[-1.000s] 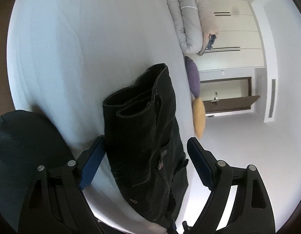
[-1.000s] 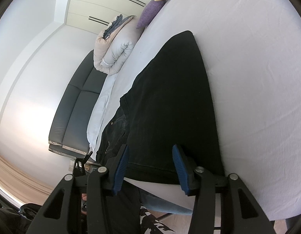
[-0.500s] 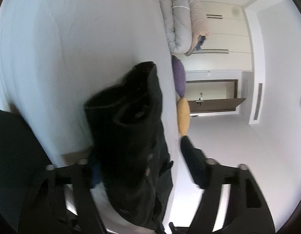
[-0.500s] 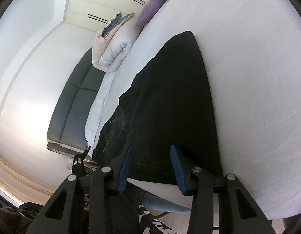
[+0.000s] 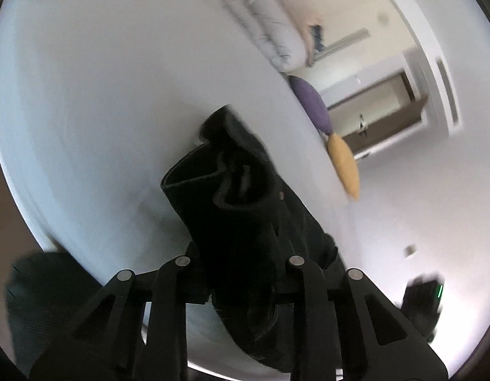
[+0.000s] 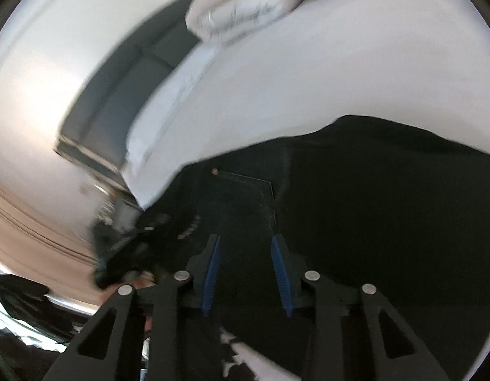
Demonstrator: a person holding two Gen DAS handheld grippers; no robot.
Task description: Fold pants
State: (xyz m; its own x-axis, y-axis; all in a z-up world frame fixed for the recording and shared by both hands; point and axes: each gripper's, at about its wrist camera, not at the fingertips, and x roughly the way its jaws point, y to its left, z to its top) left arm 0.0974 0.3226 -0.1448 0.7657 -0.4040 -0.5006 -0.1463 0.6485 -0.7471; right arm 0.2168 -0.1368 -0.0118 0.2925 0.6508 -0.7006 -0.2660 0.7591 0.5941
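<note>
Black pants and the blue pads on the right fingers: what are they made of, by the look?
Black pants: likely denim, matte; stitched pocket seam and a metal rivet show in the right wrist view, thick hemmed edges in the left wrist view.
Blue pads: probably rubber or soft plastic with a ribbed face, though blur leaves it open.

White bed [image 5: 102, 95]: black pants [image 5: 238, 209], rolled duvet [image 5: 270, 31], cushions [image 5: 311, 101].
</note>
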